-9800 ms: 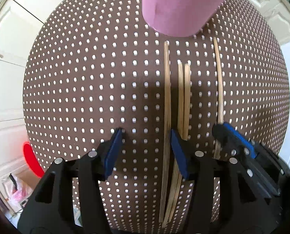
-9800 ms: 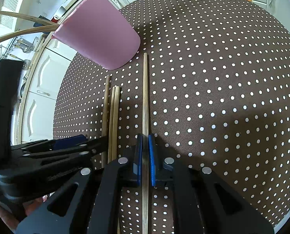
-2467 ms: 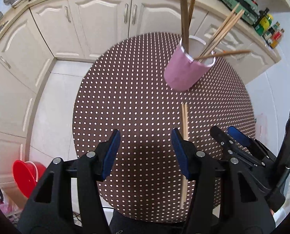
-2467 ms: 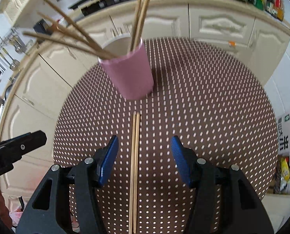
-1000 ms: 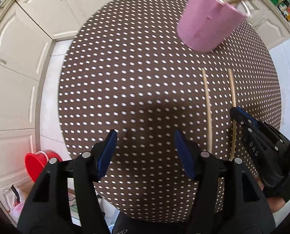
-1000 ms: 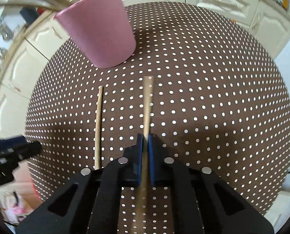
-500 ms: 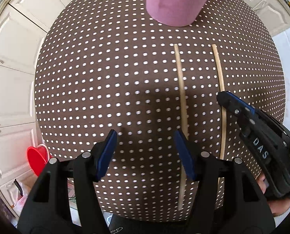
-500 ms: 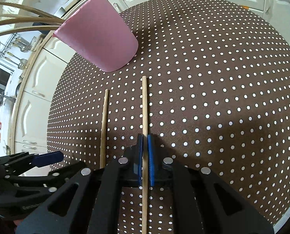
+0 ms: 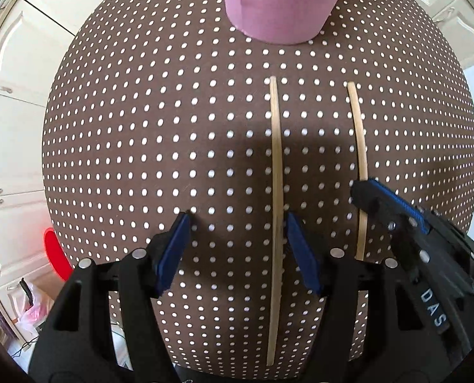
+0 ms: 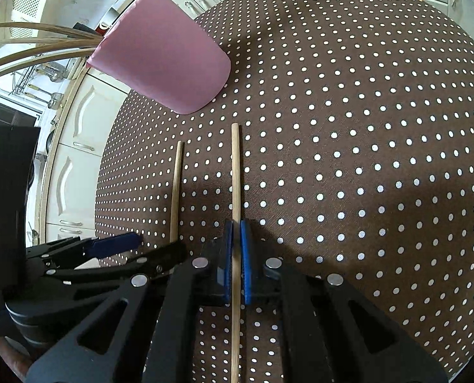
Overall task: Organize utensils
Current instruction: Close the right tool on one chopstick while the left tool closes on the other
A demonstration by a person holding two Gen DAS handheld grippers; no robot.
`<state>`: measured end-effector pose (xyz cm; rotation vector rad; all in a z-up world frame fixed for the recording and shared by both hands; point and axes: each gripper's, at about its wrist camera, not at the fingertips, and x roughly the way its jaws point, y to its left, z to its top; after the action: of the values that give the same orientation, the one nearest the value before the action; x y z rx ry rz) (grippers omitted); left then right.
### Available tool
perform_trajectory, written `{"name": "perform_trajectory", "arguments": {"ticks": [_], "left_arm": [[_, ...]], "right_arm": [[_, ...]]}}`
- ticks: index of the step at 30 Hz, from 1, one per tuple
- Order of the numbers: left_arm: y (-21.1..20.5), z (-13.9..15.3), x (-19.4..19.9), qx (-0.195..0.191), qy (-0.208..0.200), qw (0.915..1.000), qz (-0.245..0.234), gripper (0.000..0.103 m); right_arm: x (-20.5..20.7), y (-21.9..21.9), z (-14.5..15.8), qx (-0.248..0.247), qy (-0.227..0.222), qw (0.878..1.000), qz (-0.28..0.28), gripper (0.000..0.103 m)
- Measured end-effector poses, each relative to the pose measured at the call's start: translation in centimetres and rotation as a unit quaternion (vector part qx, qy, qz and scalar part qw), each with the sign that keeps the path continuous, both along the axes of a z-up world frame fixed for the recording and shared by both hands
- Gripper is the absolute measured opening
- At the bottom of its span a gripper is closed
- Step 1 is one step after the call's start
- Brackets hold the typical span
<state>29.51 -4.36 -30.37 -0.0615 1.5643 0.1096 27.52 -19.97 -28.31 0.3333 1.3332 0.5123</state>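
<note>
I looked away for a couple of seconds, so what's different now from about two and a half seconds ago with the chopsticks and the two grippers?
The two chopsticks that lay touching are now apart. The right gripper, open then, has shut on one chopstick. The left gripper has come down around the other chopstick, which lies just inside its right finger, not gripped. The pink cup stays on the dotted tablecloth with chopsticks in it.

Bench (image 10: 364, 127): matt woven cloth, dotted. Chopsticks (image 9: 277, 166): smooth pale wood. Cup (image 10: 163, 63): matt pink, smooth.
</note>
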Motion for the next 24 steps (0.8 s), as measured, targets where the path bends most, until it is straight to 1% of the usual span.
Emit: {"name": "perform_trajectory", "arguments": {"ticks": [3,4,6,7,8,10,11,13,15,18,21,24], "left_arm": [[0.2,-0.1,1.2,-0.002,-0.002,1.0,0.007,0.062],[0.0,-0.2,2.2,-0.005,-0.005,0.9999,0.007,0.06],[0.9,-0.8,3.3,-0.024,-0.012,0.9996,0.011,0.058],[1.6,-0.7,3.2,-0.03,-0.015,0.9992,0.022,0.051],[2.3,-0.7,3.4,-0.032,-0.018,0.9988,0.032,0.037],[3.0,-0.6,3.7,-0.031,-0.024,0.9984,0.041,0.022],[3.3,-0.6,3.9,-0.037,-0.026,0.9982,0.04,0.016],[4.1,-0.7,4.0,-0.043,-0.028,0.9977,0.045,0.01],[4.6,-0.8,4.2,-0.056,-0.031,0.9964,0.055,0.007],[4.9,-0.6,4.2,-0.045,-0.038,0.9964,0.062,0.006],[4.7,-0.1,3.7,-0.049,-0.044,0.996,0.061,0.006],[5.5,0.8,3.1,-0.05,-0.052,0.9954,0.062,0.006]], "right_arm": [[0.8,-0.5,-0.1,0.008,0.012,1.0,-0.008,0.003],[0.9,-0.7,-0.1,0.008,0.013,1.0,-0.009,0.003],[1.0,-0.7,0.0,0.001,0.011,1.0,-0.004,0.003],[1.1,-0.7,0.1,-0.004,0.01,1.0,-0.003,0.003],[1.0,-0.6,0.2,-0.007,0.01,1.0,-0.003,0.003],[1.1,-0.8,0.2,-0.007,0.012,1.0,-0.006,0.003],[1.0,-0.8,0.2,-0.006,0.012,1.0,-0.008,0.003],[0.8,-0.7,0.3,-0.006,0.015,1.0,-0.013,0.003],[0.7,-0.1,0.5,-0.01,0.018,1.0,-0.019,0.003],[0.7,0.6,0.9,-0.02,0.018,0.999,-0.026,0.004],[0.7,2.0,1.3,-0.029,0.016,0.999,-0.028,0.004],[0.6,2.6,2.0,-0.02,0.008,0.999,-0.039,0.004]]}}
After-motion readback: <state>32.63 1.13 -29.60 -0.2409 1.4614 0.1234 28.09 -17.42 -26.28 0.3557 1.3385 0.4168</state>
